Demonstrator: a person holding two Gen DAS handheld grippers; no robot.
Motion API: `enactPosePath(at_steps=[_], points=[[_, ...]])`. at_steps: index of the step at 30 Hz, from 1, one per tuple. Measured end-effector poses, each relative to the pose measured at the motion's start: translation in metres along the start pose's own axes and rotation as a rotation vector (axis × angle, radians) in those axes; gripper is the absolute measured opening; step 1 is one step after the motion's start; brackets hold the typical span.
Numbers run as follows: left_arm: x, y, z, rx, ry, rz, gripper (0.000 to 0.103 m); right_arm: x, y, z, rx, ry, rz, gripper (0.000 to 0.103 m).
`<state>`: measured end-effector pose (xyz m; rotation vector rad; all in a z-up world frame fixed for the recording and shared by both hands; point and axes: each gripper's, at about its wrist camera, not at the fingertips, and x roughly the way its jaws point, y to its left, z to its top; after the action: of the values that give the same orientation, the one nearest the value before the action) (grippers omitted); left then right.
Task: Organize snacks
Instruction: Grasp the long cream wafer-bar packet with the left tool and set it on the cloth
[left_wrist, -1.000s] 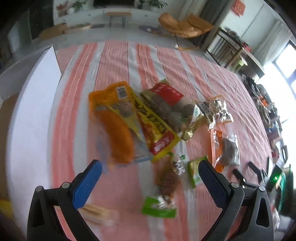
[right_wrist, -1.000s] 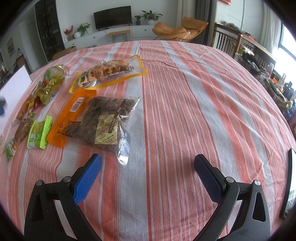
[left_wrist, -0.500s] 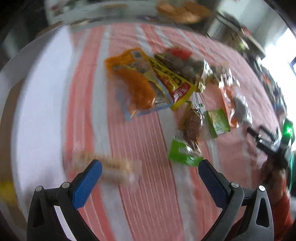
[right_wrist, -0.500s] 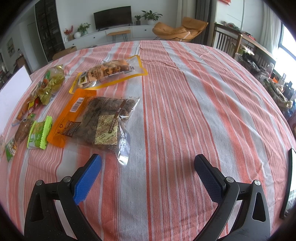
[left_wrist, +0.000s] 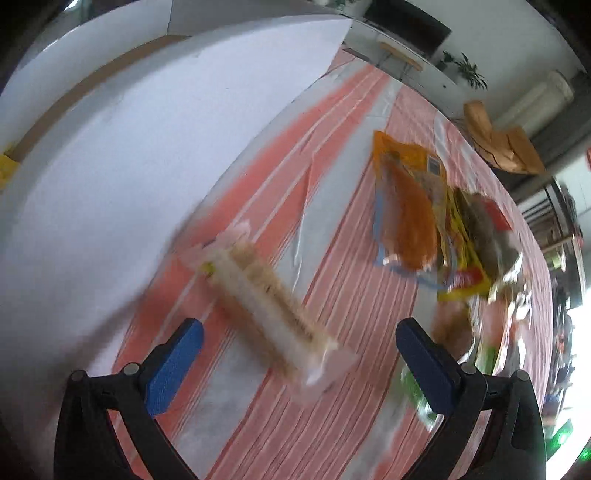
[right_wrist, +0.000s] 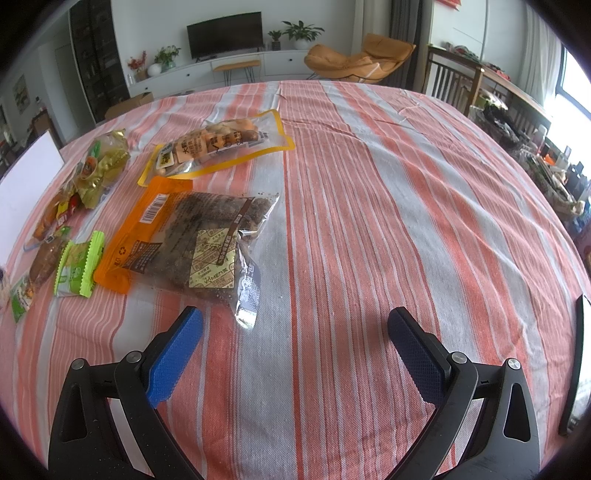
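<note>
- Your orange-and-grey striped tablecloth (right_wrist: 369, 184) carries the scattered snacks; a living room lies behind.
- Your left gripper (left_wrist: 299, 354) hangs wide open over a long clear-wrapped biscuit pack (left_wrist: 266, 306), beside the white box flap (left_wrist: 129, 147).
- Your right gripper (right_wrist: 295, 350), open and empty, sits near the orange-edged clear bag of dark snacks (right_wrist: 195, 243).

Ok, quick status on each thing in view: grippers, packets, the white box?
Left gripper: open, empty, over the cracker pack.
Right gripper: open, empty.
Cracker pack: flat on the cloth, sealed, blurred.
Orange pouch: flat, overlapping its neighbours.
Brown cake bag: flat, sealed.
White box: flap up.
</note>
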<state>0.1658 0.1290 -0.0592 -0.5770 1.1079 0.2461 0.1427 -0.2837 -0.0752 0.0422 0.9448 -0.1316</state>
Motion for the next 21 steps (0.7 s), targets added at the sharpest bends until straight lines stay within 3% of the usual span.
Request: enactPosePath(at_steps=[4, 7, 9, 11, 13, 15, 18, 21], points=[[0.012, -0.017, 0.01, 0.063, 0.037, 0.098, 0.103, 0.001, 0.0, 0.001, 0.0, 0.0, 0.0, 0.101], [0.028, -0.043, 0.008, 0.254, 0.118, 0.227, 0.103, 0.001, 0.001, 0.001, 0.0, 0.0, 0.0, 0.101], [0.03, -0.053, 0.001, 0.362, 0.088, 0.202, 0.102, 0.002, 0.0, 0.001, 0.0, 0.0, 0.0, 0.101], [0.027, -0.059, -0.004, 0.432, 0.053, 0.171, 0.094, 0.001, 0.001, 0.001, 0.0, 0.0, 0.0, 0.101], [0.024, -0.066, -0.009, 0.496, 0.04, 0.143, 0.078, 0.002, 0.001, 0.001, 0.0, 0.0, 0.001, 0.101], [0.022, -0.073, -0.012, 0.552, 0.043, 0.129, 0.069, 0.002, 0.0, 0.002, -0.001, 0.0, -0.001, 0.101], [0.017, -0.074, -0.016, 0.585, 0.046, 0.106, 0.051, 0.002, 0.0, 0.001, 0.0, 0.0, 0.0, 0.101], [0.012, -0.065, -0.017, 0.577, 0.04, 0.096, 0.05, 0.002, 0.001, 0.001, 0.0, -0.001, 0.0, 0.101]])
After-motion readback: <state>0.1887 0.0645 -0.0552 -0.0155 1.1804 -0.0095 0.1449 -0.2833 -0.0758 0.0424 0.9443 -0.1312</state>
